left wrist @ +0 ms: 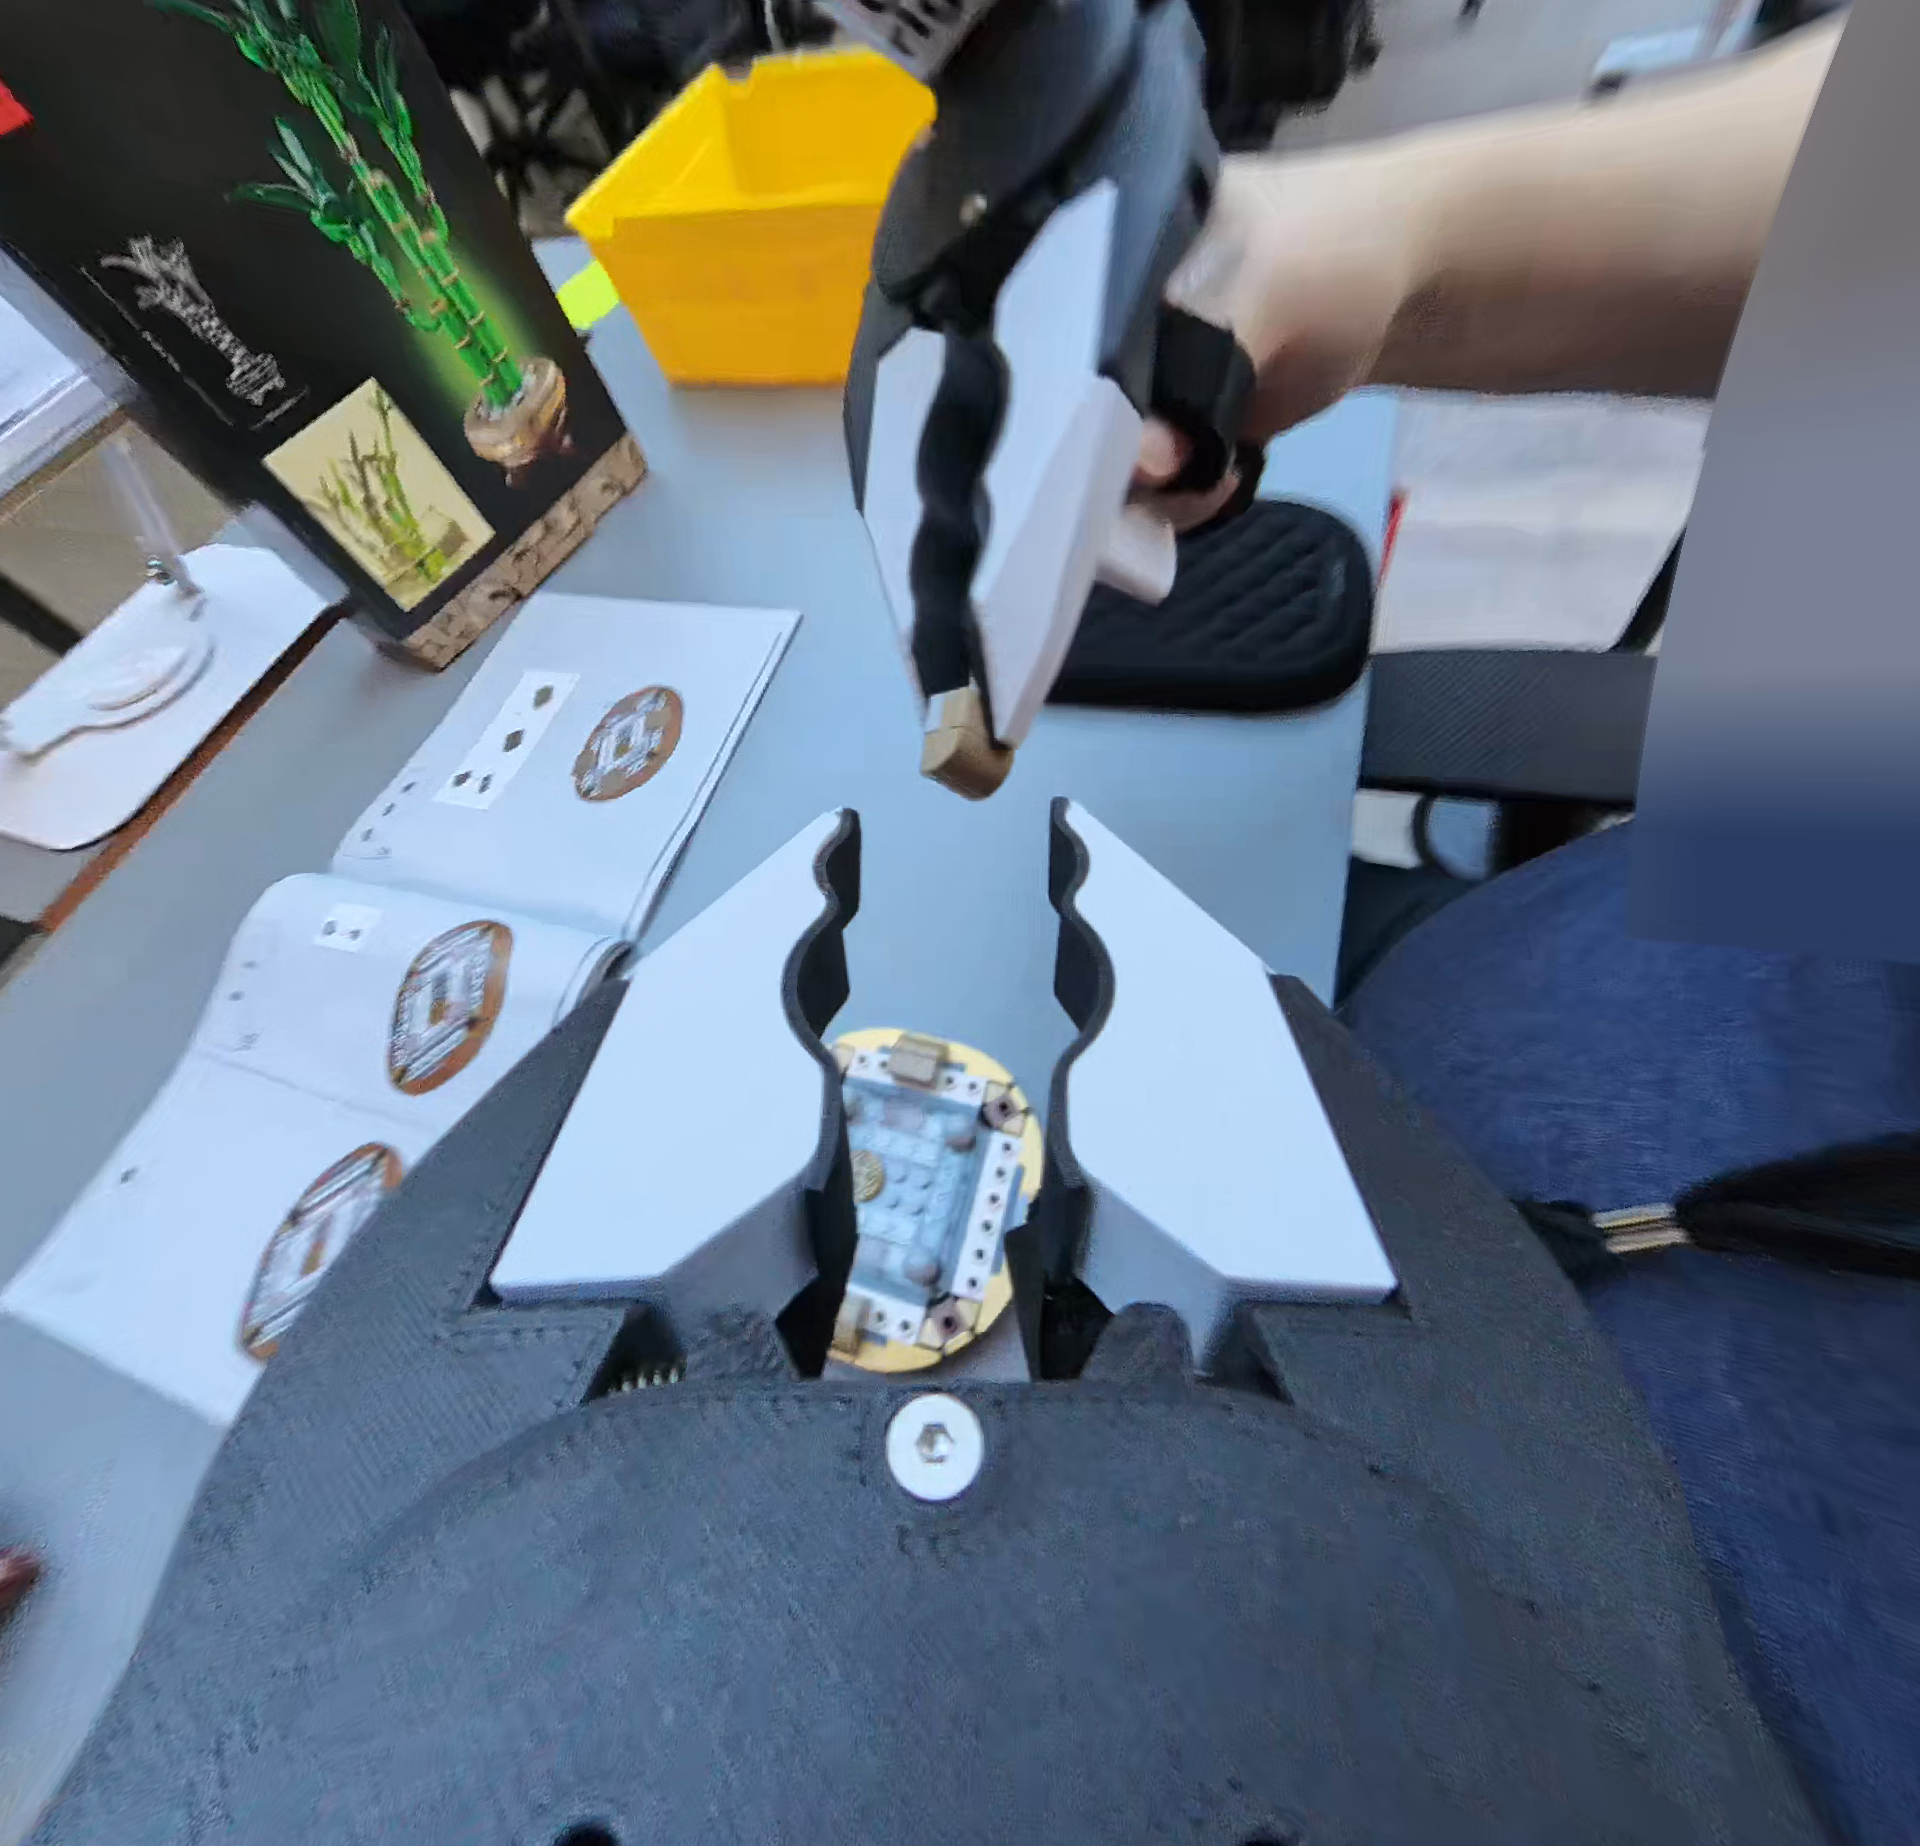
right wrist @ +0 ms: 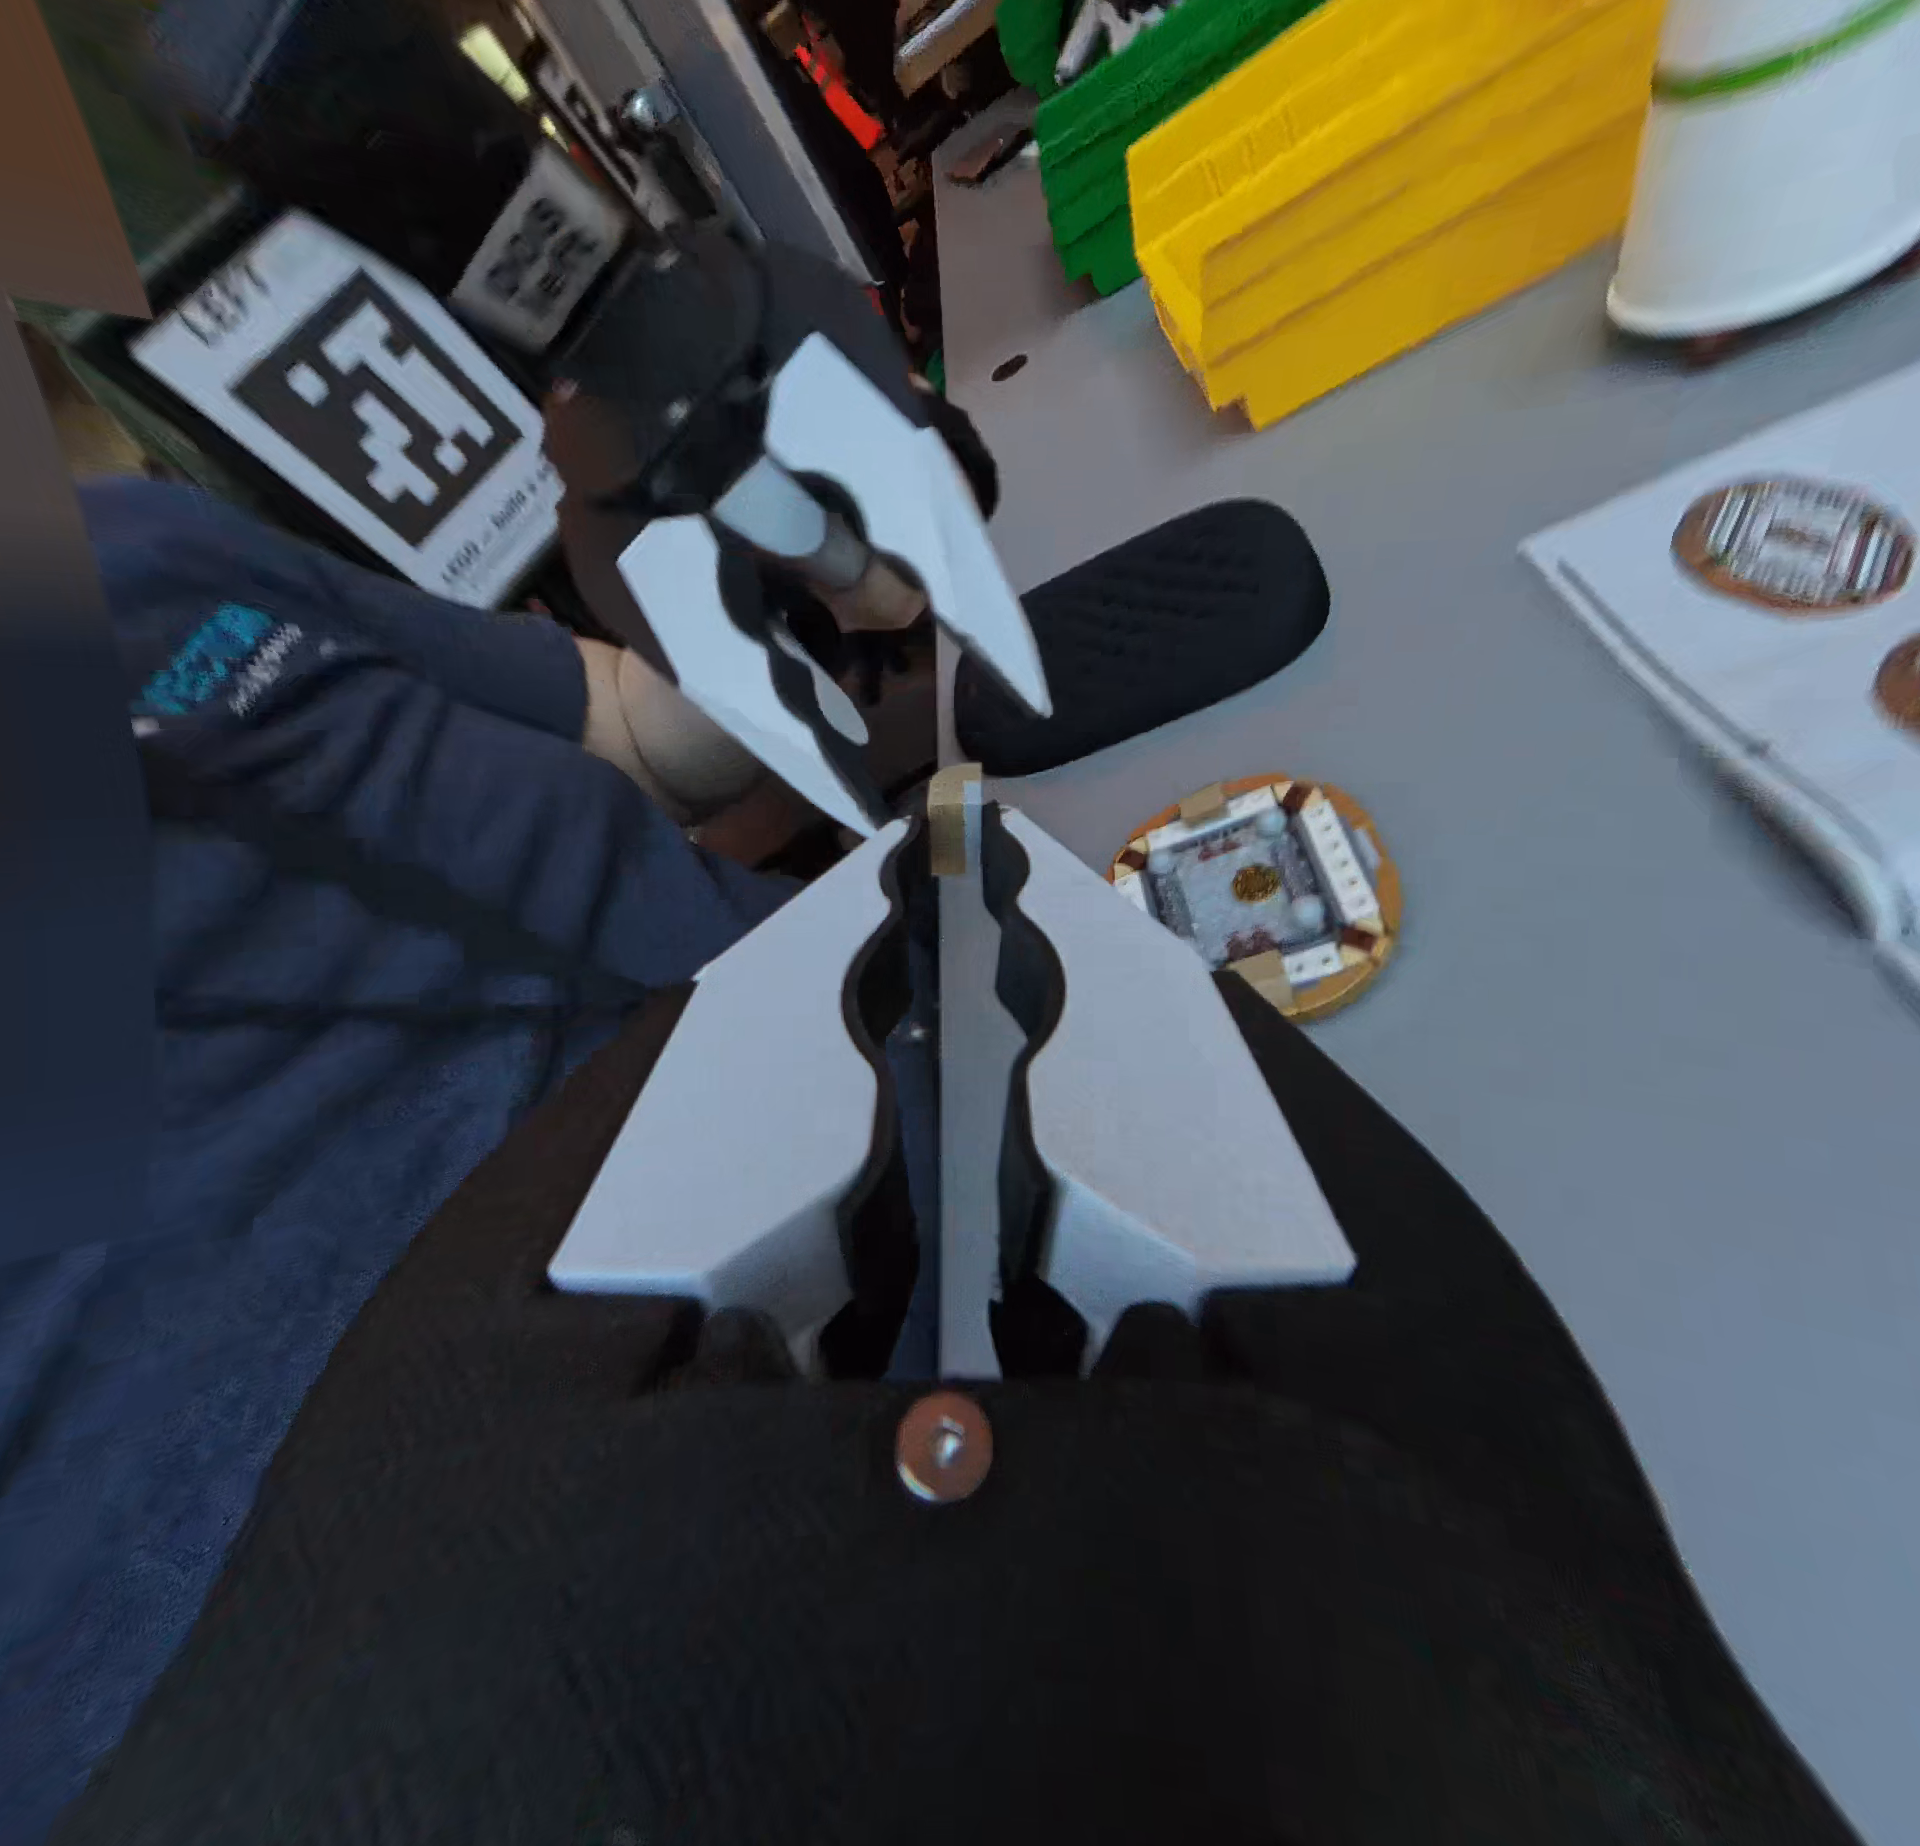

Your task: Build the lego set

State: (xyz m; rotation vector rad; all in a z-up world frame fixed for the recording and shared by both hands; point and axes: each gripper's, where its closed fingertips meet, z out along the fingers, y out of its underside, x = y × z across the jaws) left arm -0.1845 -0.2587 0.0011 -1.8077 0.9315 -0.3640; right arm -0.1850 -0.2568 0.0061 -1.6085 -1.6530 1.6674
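A round tan lego base [left wrist: 935, 1199] with grey and white bricks on top lies on the grey table, seen below and between my left gripper's fingers. It also shows in the right wrist view [right wrist: 1255, 894]. My left gripper [left wrist: 954, 822] is open and empty above it. It shows in the right wrist view too [right wrist: 961, 768]. My right gripper [right wrist: 954, 828] is shut on a small tan brick [right wrist: 954, 817]. In the left wrist view the right gripper [left wrist: 964, 731] hangs tips down, holding the tan brick [left wrist: 968, 752] just beyond my left fingertips.
An open instruction booklet [left wrist: 488, 923] lies left of the base. The black lego box [left wrist: 301, 269] stands behind it. A yellow bin [left wrist: 748, 227] sits at the back. Yellow bins [right wrist: 1382, 196], green bins [right wrist: 1143, 92] and a white container [right wrist: 1787, 123] line the table. A black chair armrest [left wrist: 1226, 601] is at the table edge. The grippers are tip to tip, or close to it.
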